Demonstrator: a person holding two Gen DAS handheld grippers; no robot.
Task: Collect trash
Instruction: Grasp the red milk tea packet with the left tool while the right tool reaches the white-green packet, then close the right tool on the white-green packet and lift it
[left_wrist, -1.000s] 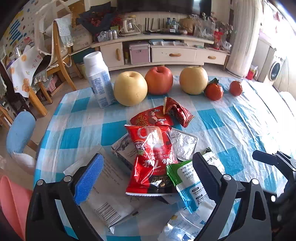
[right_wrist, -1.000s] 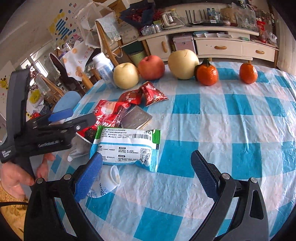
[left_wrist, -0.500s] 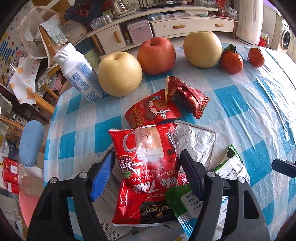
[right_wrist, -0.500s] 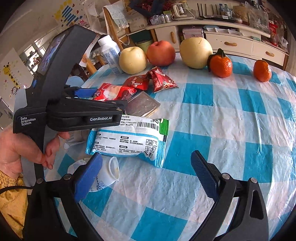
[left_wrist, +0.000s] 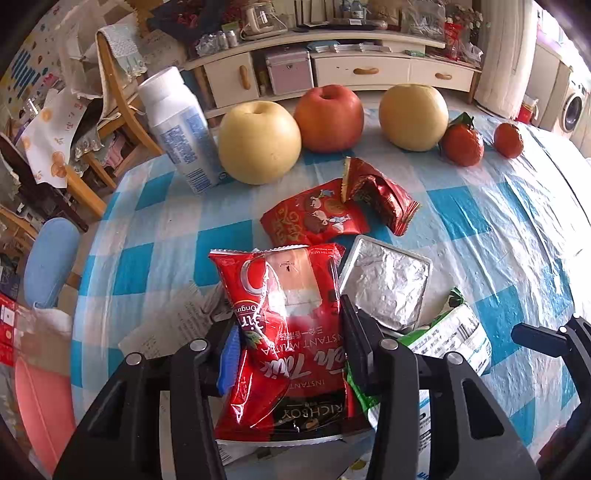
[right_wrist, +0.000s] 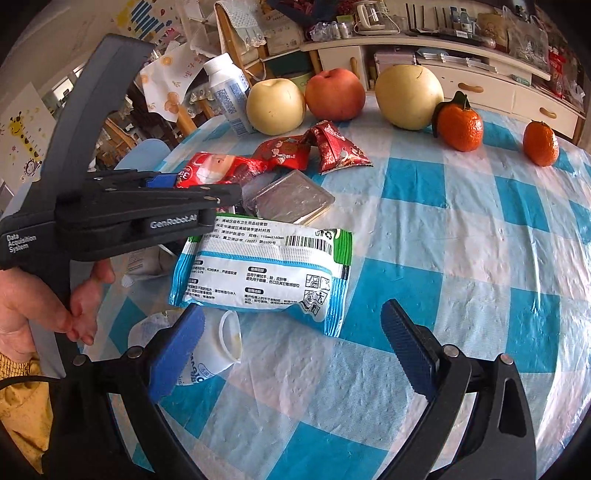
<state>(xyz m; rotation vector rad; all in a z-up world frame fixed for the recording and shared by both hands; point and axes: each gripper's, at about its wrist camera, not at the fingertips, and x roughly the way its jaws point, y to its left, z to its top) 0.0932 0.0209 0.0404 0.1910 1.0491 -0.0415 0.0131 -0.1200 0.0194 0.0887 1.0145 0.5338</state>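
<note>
The left tool (left_wrist: 288, 343) is clamped on the red milk-tea packet (left_wrist: 284, 295) among wrappers on the desk (right_wrist: 461, 240). The right tool (right_wrist: 291, 339) hangs wide open over the white wipes pack (right_wrist: 266, 266). The pick-up looks underway; next likely calls for lifting the packet clear.

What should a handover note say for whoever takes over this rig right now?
Left tongs: closed on the red instant milk tea packet, which is not yet lifted off the table.
Right tongs: open, empty, hovering near the white wet-wipes pack and crushed paper cup.
Still on the checked tablecloth: foil packet, two red snack wrappers, paper receipt.
Nothing visibly collected; no bin in view. Leave the fruit and bottle.
</note>
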